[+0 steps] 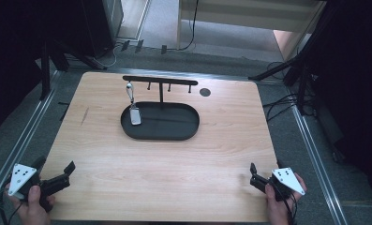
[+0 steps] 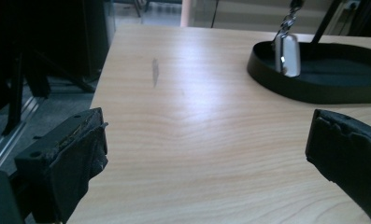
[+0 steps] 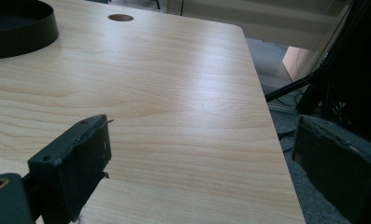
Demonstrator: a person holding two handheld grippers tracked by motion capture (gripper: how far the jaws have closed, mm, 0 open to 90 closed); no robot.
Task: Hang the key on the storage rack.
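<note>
A black oval tray (image 1: 161, 137) lies at the middle back of the wooden table (image 1: 174, 168). From it rises a black stand whose crossbar (image 1: 160, 80) carries several pegs. A small white tag (image 1: 135, 116) hangs by a metal clip from the leftmost peg, its lower end down in the tray. In the left gripper view the tag (image 2: 288, 55) hangs at the tray's (image 2: 309, 94) near end. My left gripper (image 1: 65, 176) stands open at the table's front left corner, and my right gripper (image 1: 253, 177) stands open at the front right. Both hold nothing (image 2: 206, 130) (image 3: 202, 126).
A dark round hole (image 1: 204, 92) sits in the tabletop behind the tray to the right, also in the right gripper view (image 3: 120, 17). A grey smudge (image 2: 155, 71) marks the wood left of the tray. Metal rails and black tripod legs (image 1: 277, 70) flank the table.
</note>
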